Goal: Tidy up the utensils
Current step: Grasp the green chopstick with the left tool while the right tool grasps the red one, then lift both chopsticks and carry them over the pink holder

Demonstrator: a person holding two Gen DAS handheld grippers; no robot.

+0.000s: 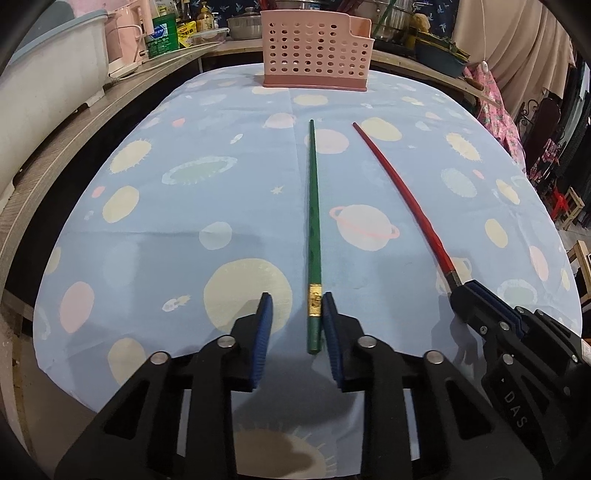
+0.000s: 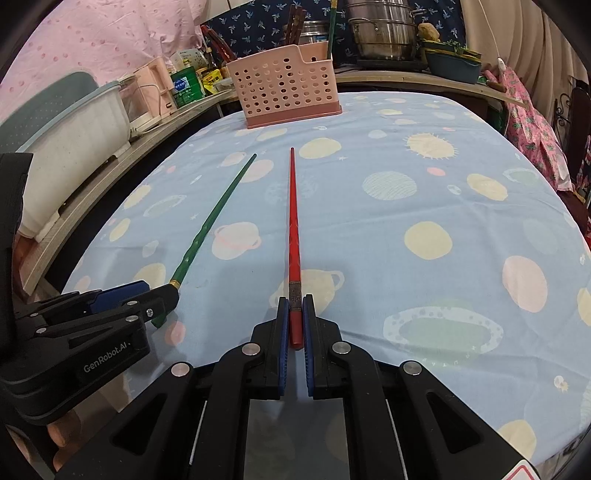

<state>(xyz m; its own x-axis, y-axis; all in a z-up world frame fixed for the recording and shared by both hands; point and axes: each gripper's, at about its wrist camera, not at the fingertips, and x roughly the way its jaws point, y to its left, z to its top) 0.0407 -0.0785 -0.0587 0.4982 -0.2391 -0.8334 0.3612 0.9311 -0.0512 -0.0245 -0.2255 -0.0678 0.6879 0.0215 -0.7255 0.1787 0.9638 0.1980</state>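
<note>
Red chopstick's [image 2: 294, 236] butt hidden between right gripper's [image 2: 294, 314] narrow jaws, green chopstick [image 1: 314, 236] with gold band lying on the worktop inside left gripper's [image 1: 297, 314] wide jaws, pink basket [image 1: 316, 51] far.

Tablecloth [image 1: 229, 206]: pale blue, printed with planets, suns and stars; covers the whole table. Left of the table, a wooden counter [image 1: 55, 155] carries a white tub with a blue rim [image 1: 48, 62], a pink appliance [image 1: 125, 33], a green-labelled container [image 1: 164, 35] and bottles. Behind the table, steel pots [image 2: 380, 29] stand before a dark blue patterned cloth [image 2: 255, 22]. Right of the table, a beige curtain [image 1: 517, 48], pink floral fabric [image 1: 491, 99], and wooden stools [image 1: 570, 206] lower down. Pink dotted fabric [image 2: 92, 44] hangs at upper left.
</note>
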